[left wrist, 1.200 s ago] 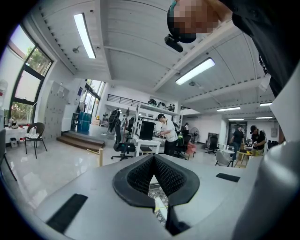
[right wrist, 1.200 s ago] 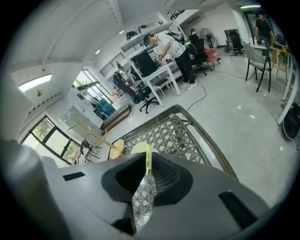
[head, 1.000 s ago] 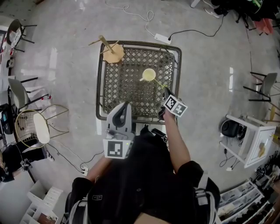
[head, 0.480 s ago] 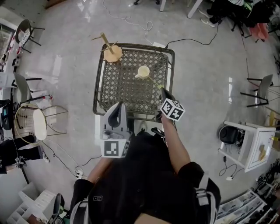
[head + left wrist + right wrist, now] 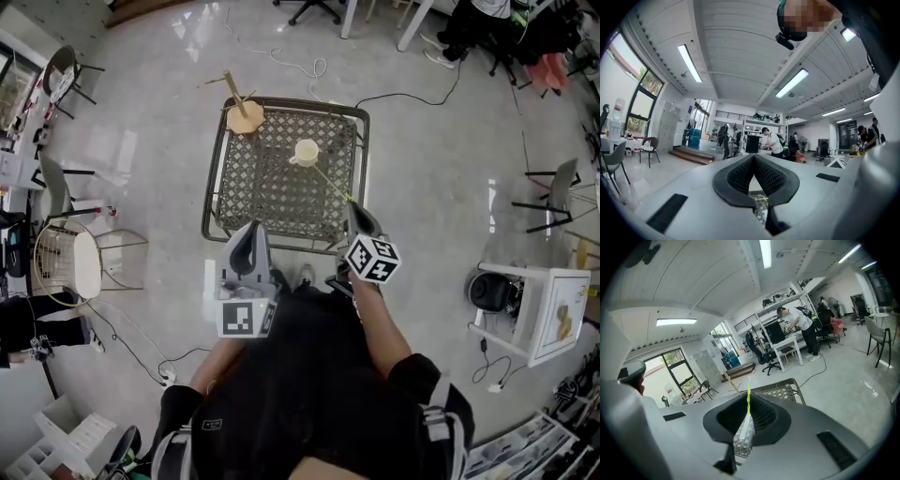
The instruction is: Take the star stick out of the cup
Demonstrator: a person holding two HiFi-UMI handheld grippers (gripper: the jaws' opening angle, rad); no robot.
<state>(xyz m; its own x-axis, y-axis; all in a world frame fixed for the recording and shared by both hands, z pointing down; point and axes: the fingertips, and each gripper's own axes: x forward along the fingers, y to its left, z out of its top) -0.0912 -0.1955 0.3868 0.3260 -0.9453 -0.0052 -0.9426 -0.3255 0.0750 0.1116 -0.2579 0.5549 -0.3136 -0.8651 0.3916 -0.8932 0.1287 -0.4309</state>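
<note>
A pale yellow cup (image 5: 307, 152) stands on the far half of the metal lattice table (image 5: 272, 192). A thin yellow-green star stick (image 5: 332, 183) slants from the cup's near rim back to my right gripper (image 5: 353, 206), which is shut on its near end at the table's near right corner. In the right gripper view the star stick (image 5: 748, 398) rises straight up between the closed pads; its far tip is too small to make out. My left gripper (image 5: 251, 231) hovers over the table's near edge, shut with nothing in it. The left gripper (image 5: 753, 157) points up into the room.
A wooden peg stand (image 5: 245, 114) sits on the table's far left corner. A power strip with a cable (image 5: 281, 64) lies on the floor beyond the table. Chairs (image 5: 80, 264) stand to the left, and a white side table (image 5: 544, 314) stands to the right.
My right gripper has drawn back toward me with the stick, so more of the stick shows between it and the cup. The left gripper has barely moved.
</note>
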